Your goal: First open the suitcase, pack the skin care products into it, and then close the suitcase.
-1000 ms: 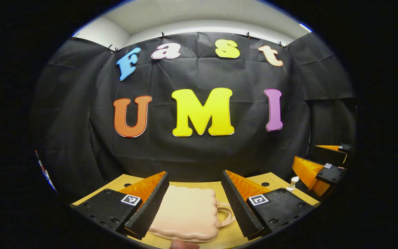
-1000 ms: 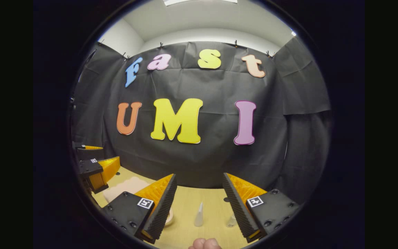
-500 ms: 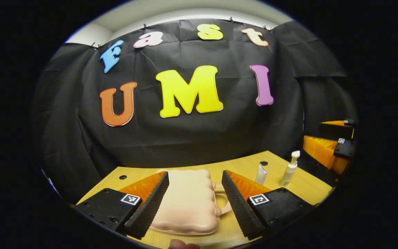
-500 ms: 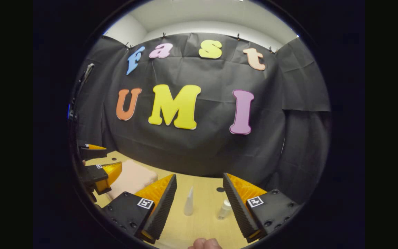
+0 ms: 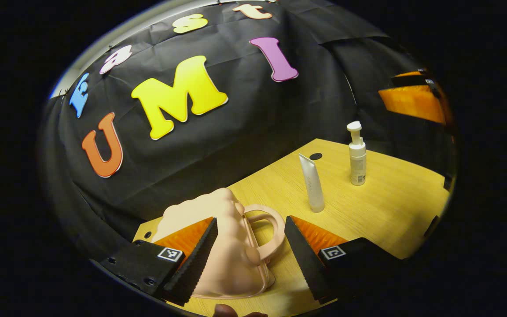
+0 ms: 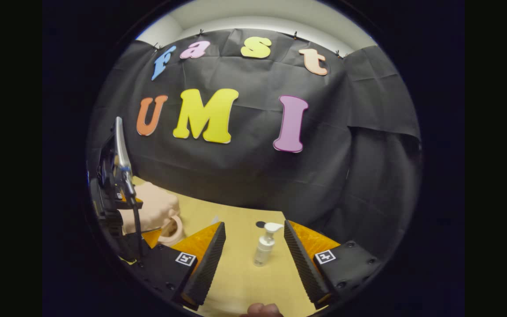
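On the wooden table [image 5: 394,207], before black cloth, both tongs gape: left tongs [image 5: 250,253], right tongs [image 6: 253,259].

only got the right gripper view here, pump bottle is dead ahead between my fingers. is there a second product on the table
Observer: Yes. In the left gripper view a white tube stands upright on its cap, beside the pump bottle, apart from it.
Operator: is the suitcase open yet
Observer: No. The left gripper view shows the pink suitcase shut, lying flat on the table with its handle toward the tube.
Operator: left gripper got hold of it?
Observer: Not gripping. The left gripper is open, its fingers straddling the suitcase's handle end; contact can't be judged.
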